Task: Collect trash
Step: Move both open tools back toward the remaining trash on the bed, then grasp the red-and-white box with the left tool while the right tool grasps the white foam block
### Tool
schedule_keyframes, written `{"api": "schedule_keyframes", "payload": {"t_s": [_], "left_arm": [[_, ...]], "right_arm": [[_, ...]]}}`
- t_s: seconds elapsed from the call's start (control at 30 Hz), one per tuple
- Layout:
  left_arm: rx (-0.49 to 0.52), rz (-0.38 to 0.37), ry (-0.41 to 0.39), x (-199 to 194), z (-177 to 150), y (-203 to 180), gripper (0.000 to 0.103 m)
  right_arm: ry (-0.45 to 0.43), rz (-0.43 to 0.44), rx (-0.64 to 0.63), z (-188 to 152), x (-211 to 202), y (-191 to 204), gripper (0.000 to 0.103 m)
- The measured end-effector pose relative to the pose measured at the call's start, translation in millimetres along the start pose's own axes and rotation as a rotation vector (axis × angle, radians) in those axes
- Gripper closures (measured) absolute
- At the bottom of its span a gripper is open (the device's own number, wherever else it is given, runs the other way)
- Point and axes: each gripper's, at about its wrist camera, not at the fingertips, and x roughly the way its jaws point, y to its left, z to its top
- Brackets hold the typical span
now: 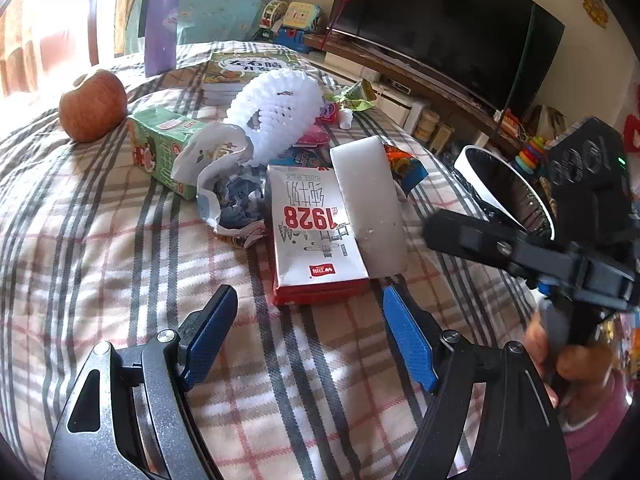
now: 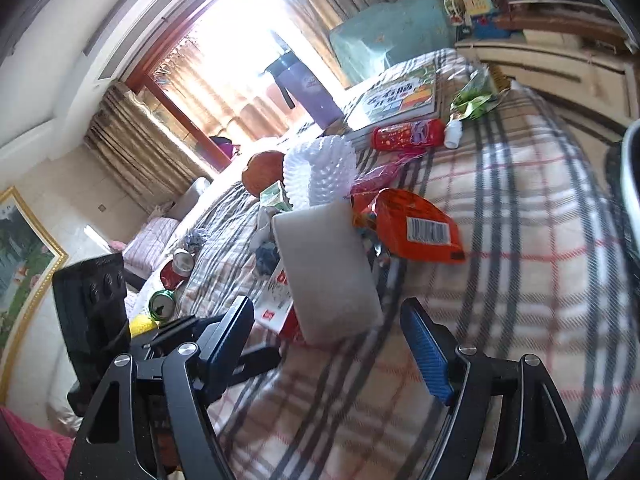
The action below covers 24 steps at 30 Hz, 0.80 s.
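the trash lies heaped mid-bed, probably gathered for quick picking: a white foam block (image 1: 370,200) leans across the red 1928 milk carton (image 1: 316,236), wrappers around them. the left claw (image 1: 308,336) hovers released just short of the carton; the right claw (image 2: 328,344), also released, angles toward the foam.

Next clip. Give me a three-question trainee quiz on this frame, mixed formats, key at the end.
1. True or false: the left gripper is shut on the milk carton.
2. What lies partly on top of the carton? A) apple B) white foam block C) purple tumbler
3. Fill in: the white foam fruit net sits on the ____ side of the carton, away from both grippers.

Key: 1 false, both the left gripper and the right gripper are open and empty; 2 B; 3 far.
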Motion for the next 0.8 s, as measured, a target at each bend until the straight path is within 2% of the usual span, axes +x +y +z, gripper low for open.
{"api": "schedule_keyframes", "payload": {"t_s": [0.07,0.1,0.13,0.2,0.23,0.33,0.37,0.43,0.5,0.67,0.77,0.8], "left_arm": [[0.005,0.001,0.003,2,1,0,0.026],[0.008,0.001,0.004,2,2,0,0.026],[0.01,0.001,0.004,4,4,0,0.026],[0.013,0.004,0.004,7,7,-2,0.026],[0.016,0.005,0.001,8,8,-3,0.026],[0.027,0.019,-0.003,15,11,-7,0.026],[0.028,0.017,-0.003,17,12,-8,0.027],[0.035,0.02,0.002,22,12,-12,0.042],[0.032,0.024,0.012,28,12,-13,0.05],[0.021,-0.003,-0.022,17,9,-13,0.053],[0.031,-0.013,-0.033,7,4,-15,0.053],[0.03,-0.017,-0.035,4,2,-15,0.053]], "right_arm": [[0.016,0.022,0.013,2,8,-3,0.029],[0.028,0.029,0.017,3,12,-5,0.04],[0.039,0.031,0.021,4,15,-6,0.055],[0.041,0.034,0.03,2,14,-8,0.057],[0.027,0.03,0.026,0,10,-7,0.079],[-0.013,0.021,0.024,-5,-12,-6,0.091],[-0.027,-0.005,0.015,-8,-21,-4,0.091],[-0.047,-0.043,-0.001,-15,-37,-3,0.093],[-0.055,-0.068,-0.003,-20,-49,-4,0.094],[-0.061,-0.14,-0.008,-34,-71,-5,0.096],[-0.087,-0.176,0.002,-40,-80,-7,0.089],[-0.089,-0.188,0.006,-40,-81,-7,0.08]]}}
